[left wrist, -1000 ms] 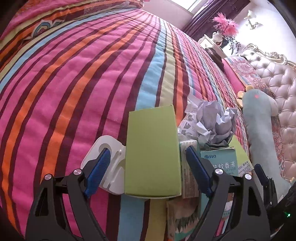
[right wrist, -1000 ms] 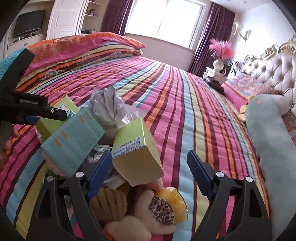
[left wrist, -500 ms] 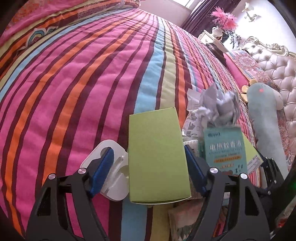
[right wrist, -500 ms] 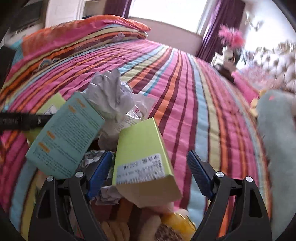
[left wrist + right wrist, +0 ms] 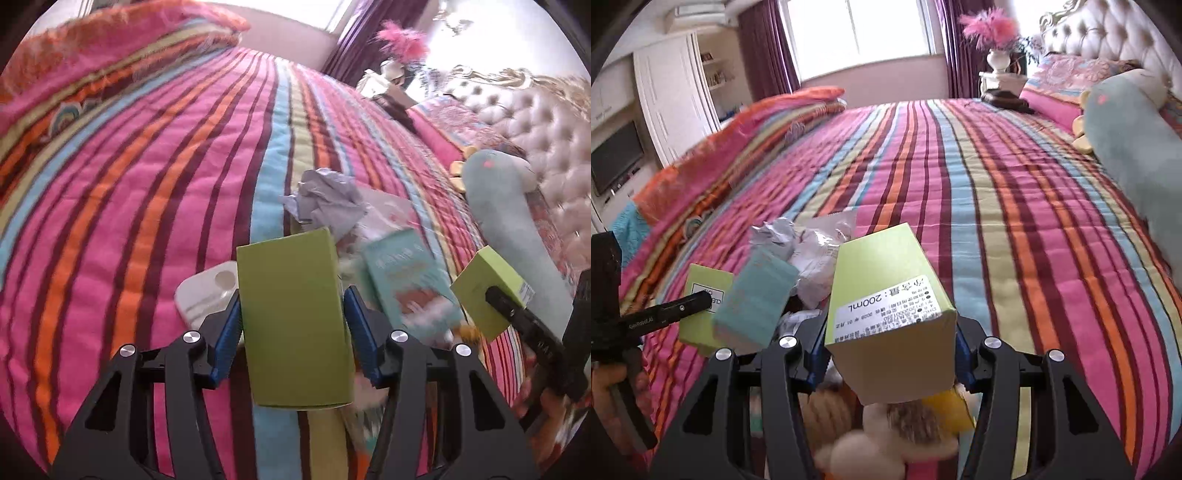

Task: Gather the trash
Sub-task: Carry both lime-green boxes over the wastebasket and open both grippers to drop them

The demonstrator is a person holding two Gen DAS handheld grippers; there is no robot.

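My left gripper (image 5: 291,328) is shut on a plain green box (image 5: 295,317) and holds it just above the striped bedspread. My right gripper (image 5: 890,350) is shut on a second green box with a white "200mL" label (image 5: 890,314); that box also shows in the left wrist view (image 5: 487,295). Between them lie a teal box (image 5: 410,284), crumpled grey paper (image 5: 325,201) and a clear plastic wrapper (image 5: 820,258). The left gripper's box shows in the right wrist view (image 5: 701,306).
A white plastic holder (image 5: 207,291) lies by the left gripper. Plush toys (image 5: 886,432) lie under the right gripper. A long teal plush pillow (image 5: 1134,136) lies along the right. A tufted headboard (image 5: 546,122) and a nightstand with a vase (image 5: 997,59) stand beyond.
Both grippers have closed onto their green boxes. The right box has lifted and turned label-up. The left view has tilted up.
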